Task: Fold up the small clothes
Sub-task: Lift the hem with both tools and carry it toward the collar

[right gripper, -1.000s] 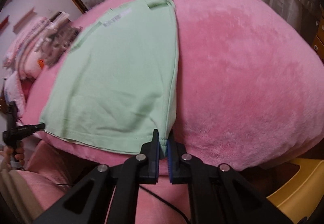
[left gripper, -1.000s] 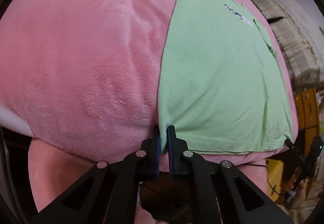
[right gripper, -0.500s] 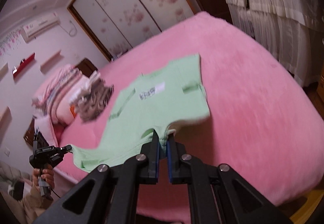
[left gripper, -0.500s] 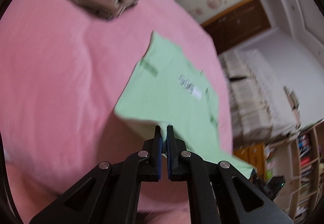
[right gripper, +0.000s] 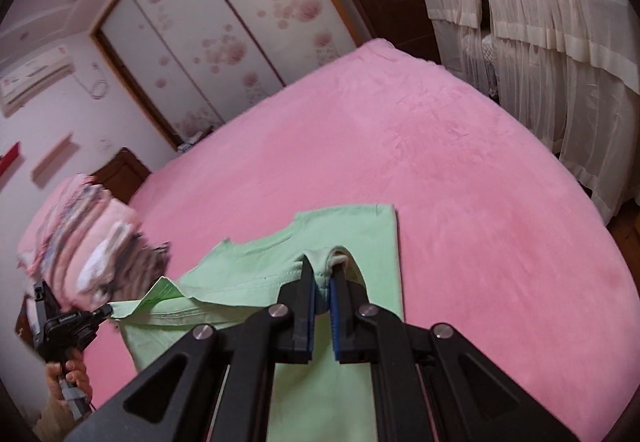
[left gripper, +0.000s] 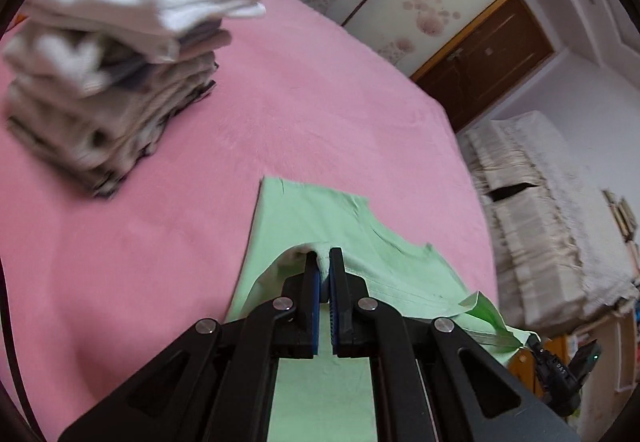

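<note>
A light green t-shirt [left gripper: 304, 226] lies on the pink bed, folded over on itself with its hem carried toward the collar end. My left gripper [left gripper: 324, 262] is shut on one hem corner of the shirt. My right gripper [right gripper: 322, 266] is shut on the other hem corner; the shirt [right gripper: 360, 242] shows under it. The left gripper [right gripper: 68, 322] also shows in the right wrist view at the far left, holding the hem. The right gripper [left gripper: 560, 374] shows at the lower right of the left wrist view.
A stack of folded clothes [left gripper: 108, 74] sits on the pink bed [left gripper: 320, 102] to the left of the shirt; it also shows in the right wrist view [right gripper: 92, 242]. Wardrobe doors [right gripper: 208, 34] and curtains [right gripper: 540, 42] stand beyond the bed.
Both grippers lifted the shirt's hem off the near bed edge and carried it forward over the shirt toward the collar. The shirt now lies doubled over.
</note>
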{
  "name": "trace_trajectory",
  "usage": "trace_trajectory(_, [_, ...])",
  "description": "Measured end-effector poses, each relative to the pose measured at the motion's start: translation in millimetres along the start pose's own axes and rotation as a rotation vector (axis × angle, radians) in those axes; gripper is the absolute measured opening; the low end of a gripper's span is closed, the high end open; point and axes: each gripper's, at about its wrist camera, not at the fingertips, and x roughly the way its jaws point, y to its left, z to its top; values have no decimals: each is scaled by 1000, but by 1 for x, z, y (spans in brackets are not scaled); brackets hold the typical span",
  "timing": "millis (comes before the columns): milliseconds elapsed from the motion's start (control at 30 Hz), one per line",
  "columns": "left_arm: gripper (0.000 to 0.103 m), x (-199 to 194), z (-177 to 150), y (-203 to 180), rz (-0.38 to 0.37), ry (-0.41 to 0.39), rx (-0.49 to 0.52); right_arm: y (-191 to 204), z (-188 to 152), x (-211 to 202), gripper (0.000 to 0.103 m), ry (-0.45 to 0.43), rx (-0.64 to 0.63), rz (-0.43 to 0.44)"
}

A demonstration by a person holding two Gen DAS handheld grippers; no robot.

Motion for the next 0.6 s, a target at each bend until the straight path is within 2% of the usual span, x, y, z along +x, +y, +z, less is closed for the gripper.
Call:
trace_trajectory(167, [2, 78, 33, 9, 50, 14, -21, -8, 24, 87, 5, 54, 16, -84])
trace_trajectory(300, [2, 124, 40, 20, 71, 35, -48, -20, 31, 135, 5, 98, 40, -148])
trace_trajectory(400, [4, 160, 45, 31, 120, 65, -93, -30, 34, 161, 8, 141, 97, -186])
trace_trajectory(467, [16, 175, 48, 37, 144, 77, -106, -38, 35, 173, 9, 178, 160, -199])
trace_trajectory(500, [18, 178, 49, 37, 149, 71, -106, -39, 37, 175, 10, 181, 174, -196])
trace_trajectory(567, [32, 180, 52, 34, 167, 51, -93, -43, 41, 174, 14, 168, 205, -175])
trace_trajectory(600, [34, 180, 54, 31, 177, 47, -78, -44, 43, 172, 16, 158, 213, -163])
